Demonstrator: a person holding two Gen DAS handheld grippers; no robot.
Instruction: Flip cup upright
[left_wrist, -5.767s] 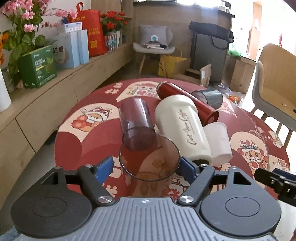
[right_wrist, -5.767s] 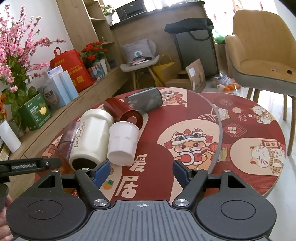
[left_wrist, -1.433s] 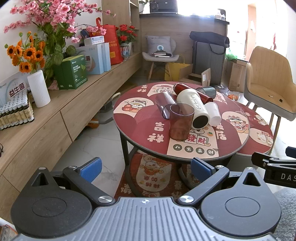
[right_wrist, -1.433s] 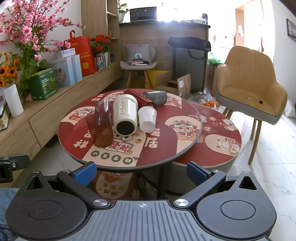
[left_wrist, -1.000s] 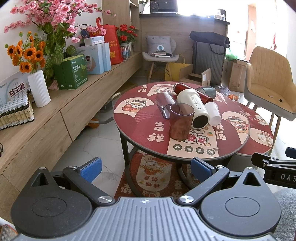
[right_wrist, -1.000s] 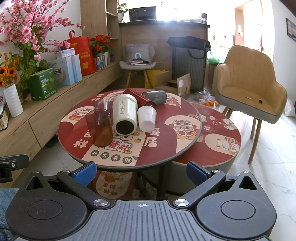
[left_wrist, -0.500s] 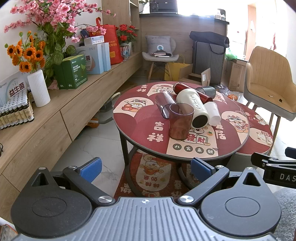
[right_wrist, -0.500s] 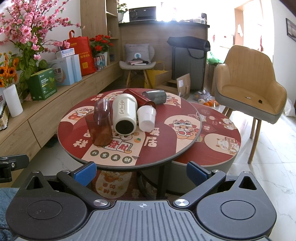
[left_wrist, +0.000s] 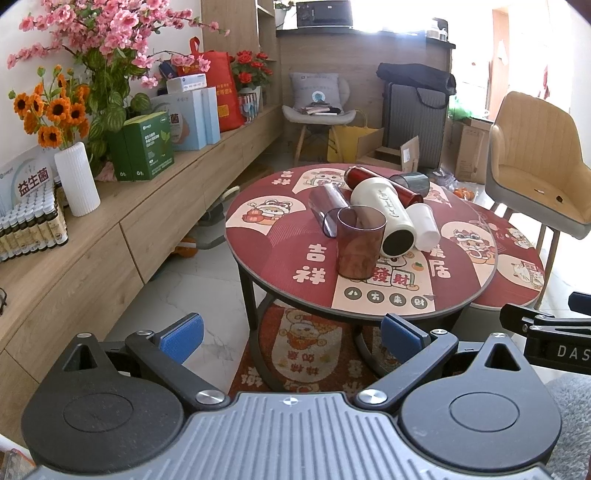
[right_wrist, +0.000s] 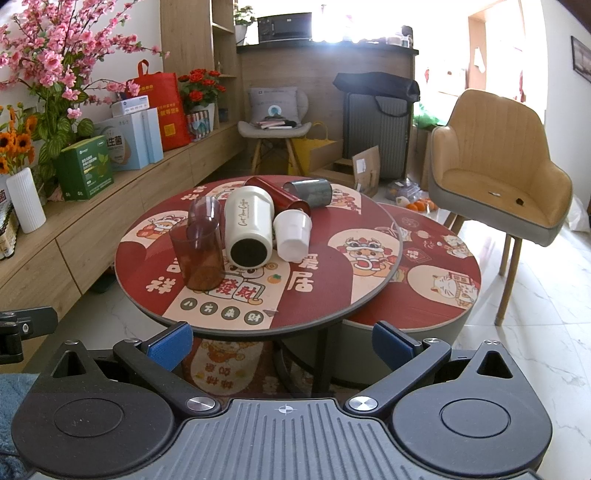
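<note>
The translucent brown cup (left_wrist: 359, 242) stands upright, mouth up, on the round worktop (left_wrist: 280, 266), set in from its near edge and just beside the cream tumbler (left_wrist: 384, 218) lying on its side. The left hand-held gripper (left_wrist: 291, 334) and right hand-held gripper (right_wrist: 282, 341) both gape wide and hold nothing, hanging off the worktop's near edge over open floor.

Round table top (left_wrist: 280, 258), printed characters: 吉祥 (left_wrist: 316, 263) left of the upright brown cup (left_wrist: 358, 242); 發財 (left_wrist: 393, 277) just right of the cup's base; 居 (left_wrist: 439, 267) farther right; small circled characters in a row along the near rim, not legible.

Sign (left_wrist: 31, 182) far left of the table, beside white vase: 益生菌.

Black bar (left_wrist: 554, 345) right of the table: "DAS", cut off.

Cream tumbler (right_wrist: 248, 225): cursive script, unreadable.
</note>
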